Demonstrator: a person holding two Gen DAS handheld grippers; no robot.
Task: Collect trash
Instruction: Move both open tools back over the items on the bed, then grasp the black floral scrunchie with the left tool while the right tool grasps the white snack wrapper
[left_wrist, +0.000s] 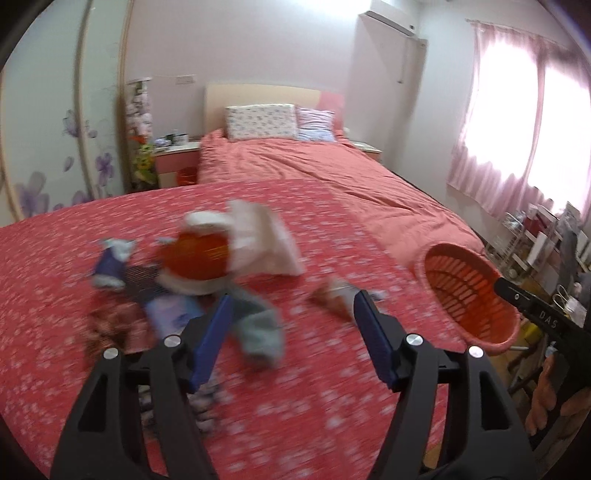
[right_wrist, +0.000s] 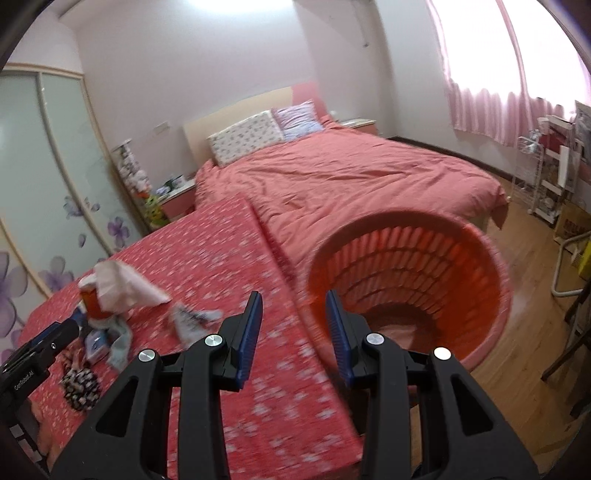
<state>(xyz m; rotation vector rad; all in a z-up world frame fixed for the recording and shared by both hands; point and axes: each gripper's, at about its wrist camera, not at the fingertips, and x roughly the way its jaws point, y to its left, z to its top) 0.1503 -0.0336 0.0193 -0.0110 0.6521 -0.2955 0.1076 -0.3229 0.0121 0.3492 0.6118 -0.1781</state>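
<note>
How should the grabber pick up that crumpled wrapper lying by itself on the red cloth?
Pinch the crumpled wrapper across its raised, scrunched middle, coming down from above. It lies flat and apart from the pile, so no edge sticks up; the open left gripper is nearest.

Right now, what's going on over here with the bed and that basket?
A person is collecting trash with a handheld tool in each hand. The right tool holds the rim of the orange basket, tipped on its side at the edge of the red floral cover. The left tool is open and empty, pointed at the litter pile: an orange cup, tissue, wrappers. The basket looks empty.
</note>
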